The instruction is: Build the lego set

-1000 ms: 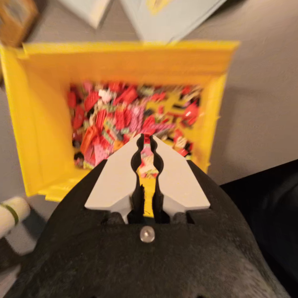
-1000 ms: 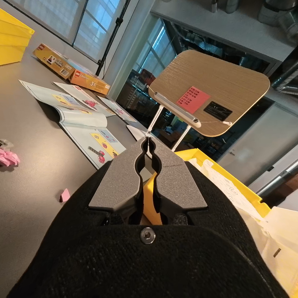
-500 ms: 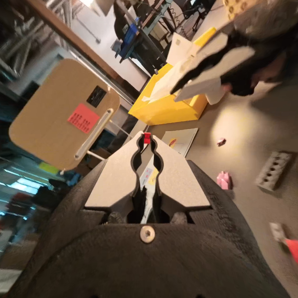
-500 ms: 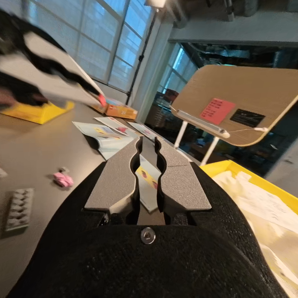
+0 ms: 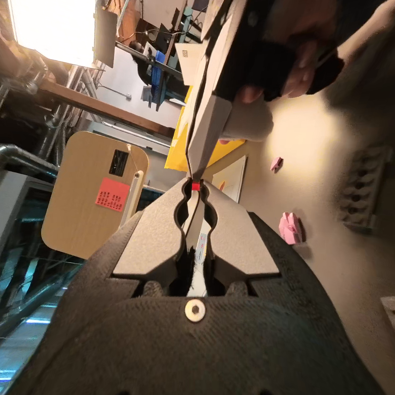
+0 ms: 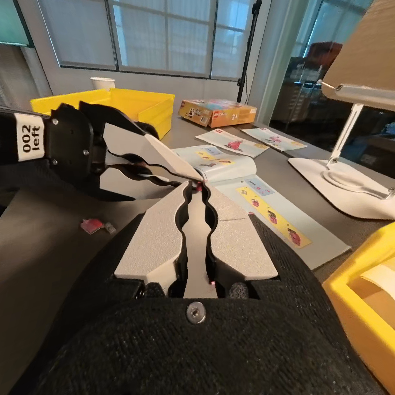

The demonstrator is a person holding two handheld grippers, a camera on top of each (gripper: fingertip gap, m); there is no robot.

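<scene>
Both claw tips point(image 6: 196, 185) meet at small red brick point(image 6: 199, 187) over booklet point(image 6: 230, 168).

Each gripper point(image 5: 195, 183) wore a black, coarse-textured shell with one silver hex screw point(image 5: 195, 310) at its centre. Its two fingers point(image 5: 154, 230) were pale grey wedges with wavy black inner edges. The left gripper's point(image 6: 197, 181) black side plate point(image 6: 68, 141) carried small screws and a white label point(image 6: 31, 136). The hand point(image 5: 299, 70) seemed to wear a black fingerless glove.
</scene>
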